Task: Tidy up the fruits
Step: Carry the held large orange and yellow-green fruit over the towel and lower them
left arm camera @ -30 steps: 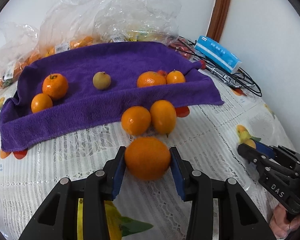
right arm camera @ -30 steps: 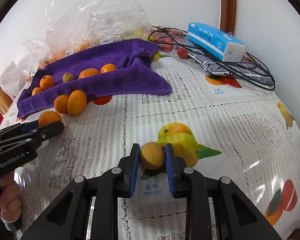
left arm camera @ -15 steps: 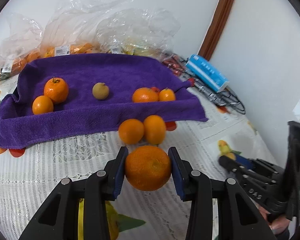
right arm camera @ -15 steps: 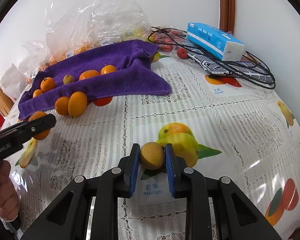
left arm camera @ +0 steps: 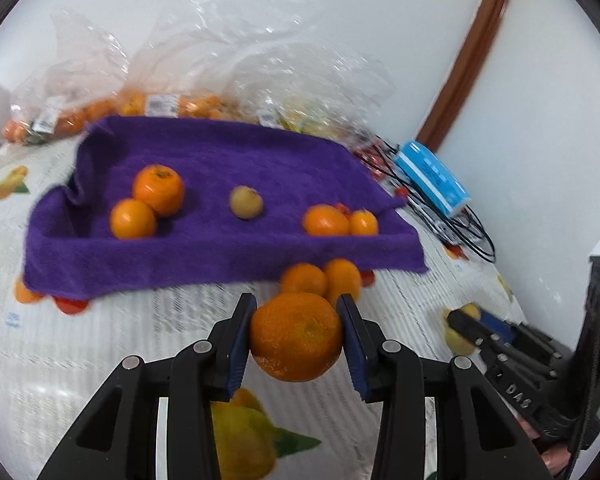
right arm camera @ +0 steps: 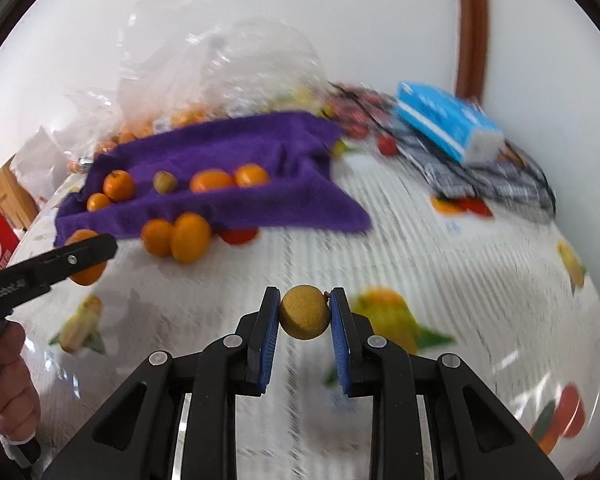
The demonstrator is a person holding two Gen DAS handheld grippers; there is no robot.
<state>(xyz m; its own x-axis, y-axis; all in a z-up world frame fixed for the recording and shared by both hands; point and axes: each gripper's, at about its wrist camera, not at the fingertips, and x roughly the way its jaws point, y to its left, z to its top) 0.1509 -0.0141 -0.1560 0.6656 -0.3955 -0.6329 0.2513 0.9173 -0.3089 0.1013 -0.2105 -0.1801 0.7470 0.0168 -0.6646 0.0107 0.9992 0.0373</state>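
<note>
White lace tablecloth point(right arm camera: 440, 264) with fruit prints, white wall behind. Purple towel point(left arm camera: 220, 160) far left holds fruit. Left gripper point(left arm camera: 296, 336) clamps a dimpled orange point(left arm camera: 296, 342); right gripper point(right arm camera: 305, 316) clamps a small tan fruit point(right arm camera: 303, 317), both above the near cloth.

Right wrist view smeared by motion blur: tablecloth point(right arm camera: 440, 248) print text unreadable. Fruit in plastic bags point(left arm camera: 204, 68) behind purple towel point(left arm camera: 204, 168) too blurred to identify. Small red item behind 2 oranges point(left arm camera: 340, 222) at towel's right end mostly hidden. Right gripper point(left arm camera: 466, 326) partly cut off by frame edge.
</note>
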